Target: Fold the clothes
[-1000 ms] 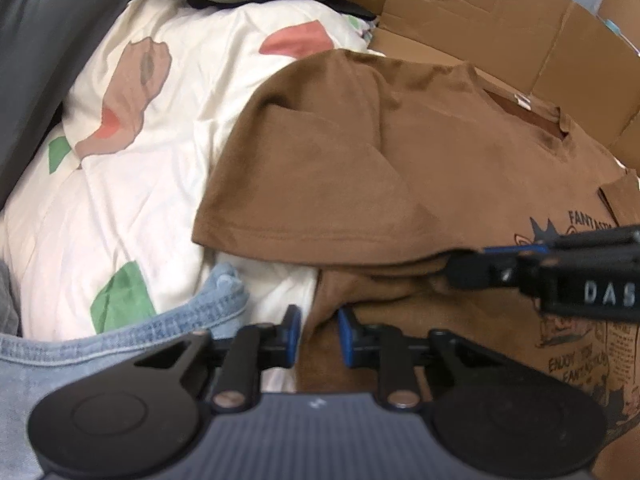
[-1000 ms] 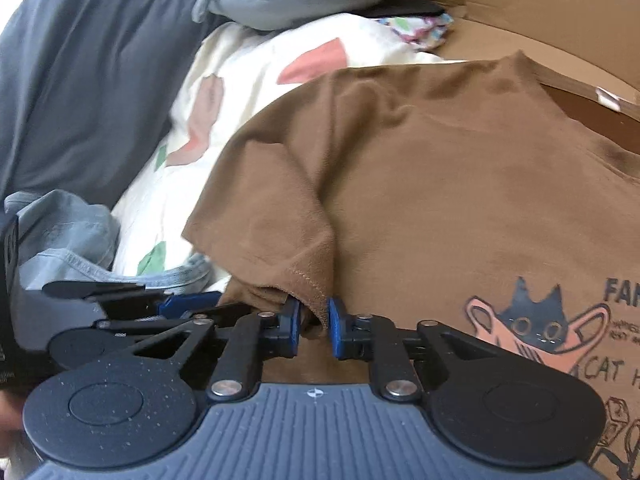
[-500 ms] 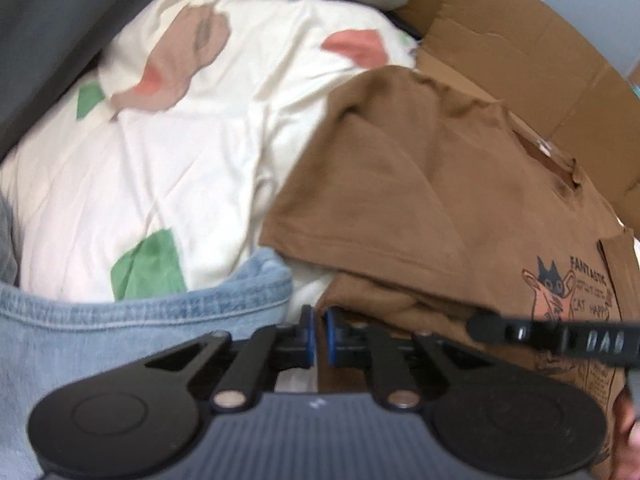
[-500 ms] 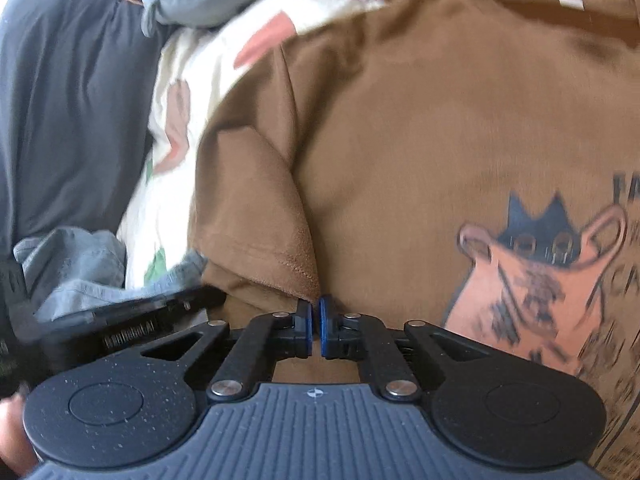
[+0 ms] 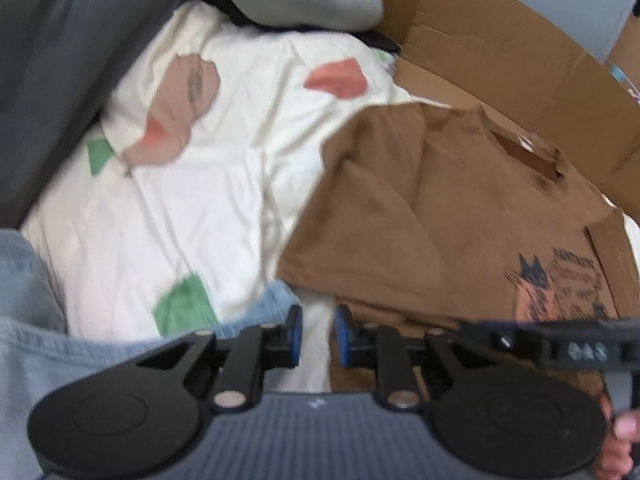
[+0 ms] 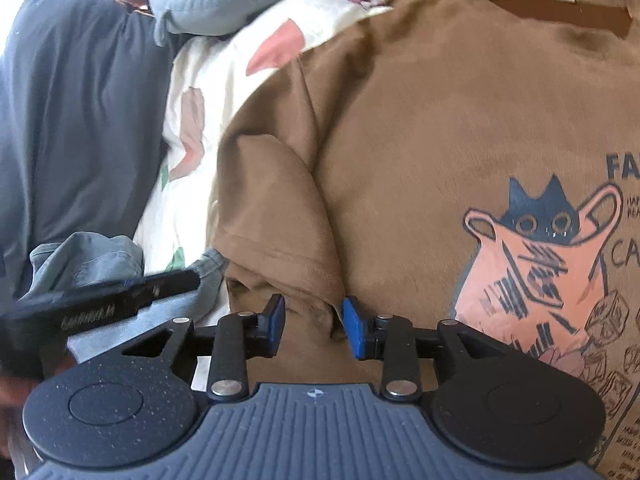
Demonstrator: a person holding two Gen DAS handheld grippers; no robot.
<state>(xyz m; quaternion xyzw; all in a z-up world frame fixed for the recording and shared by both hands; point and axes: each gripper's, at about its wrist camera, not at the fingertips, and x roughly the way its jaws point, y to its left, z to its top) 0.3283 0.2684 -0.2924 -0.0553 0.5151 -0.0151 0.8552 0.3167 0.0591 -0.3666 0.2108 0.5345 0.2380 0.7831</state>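
— Where's the brown T-shirt?
— Flat on the patterned bedsheet, its near sleeve folded over the body, cardboard past the collar.
— The left hand-held gripper?
— Jaws spreading, nothing between them, beside the shirt's edge.
— The right hand-held gripper?
— Also spreading — the sleeve hem lies loose between the pads.

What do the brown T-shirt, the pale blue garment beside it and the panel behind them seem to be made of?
Brown T-shirt: soft matte knit, probably cotton jersey; stitched sleeve hem, printed cat graphic. Pale blue garment: looks like washed denim, with a thick stitched edge, though blurred. Panel: plain brown cardboard, creased, with flap cuts.
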